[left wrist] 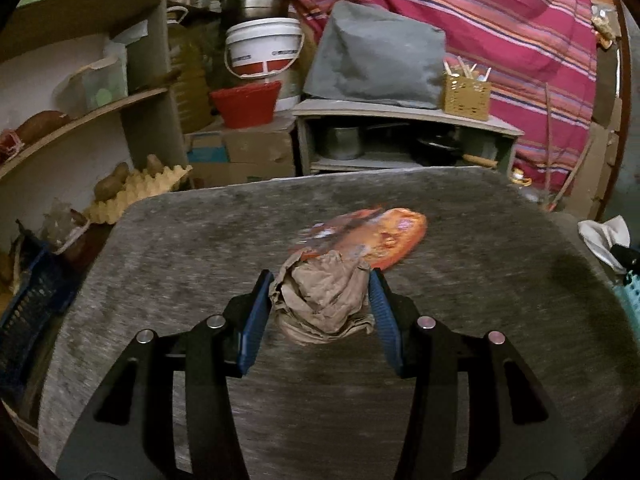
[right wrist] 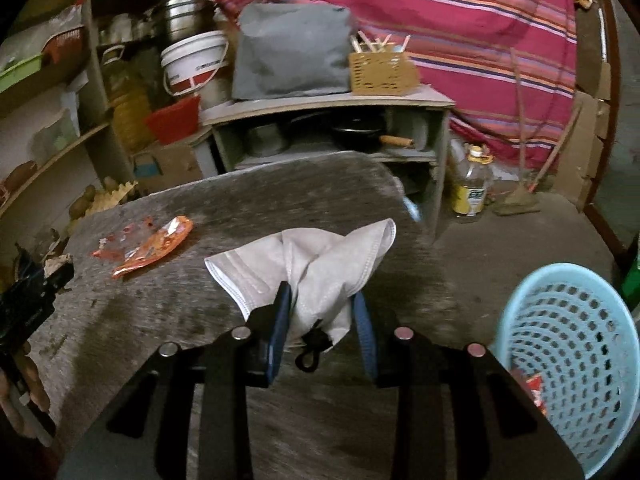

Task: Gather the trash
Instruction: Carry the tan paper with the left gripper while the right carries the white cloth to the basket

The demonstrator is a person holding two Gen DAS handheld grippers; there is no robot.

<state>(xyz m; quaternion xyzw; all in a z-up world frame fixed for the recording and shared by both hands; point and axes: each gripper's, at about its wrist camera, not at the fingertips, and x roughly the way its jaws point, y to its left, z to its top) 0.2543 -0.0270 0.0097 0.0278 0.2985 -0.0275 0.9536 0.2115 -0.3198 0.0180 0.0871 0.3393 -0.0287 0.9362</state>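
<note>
Over the table (left wrist: pixel 168 264), left gripper (left wrist: pixel 320 300) pinches crumpled brown paper (left wrist: pixel 324 300); right gripper (right wrist: pixel 322 320) pinches a white mask (right wrist: pixel 316 268). We should keep both clamped until above the blue basket (right wrist: pixel 568 320), then release.

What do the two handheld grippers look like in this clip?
Both match: the left gripper and right gripper have black angular linkage arms with cut-out slots, round silver pins at the joints, and blue ribbed fingers. The right one has a small black loop hanging between its fingers. No cables or sleeves show.
</note>
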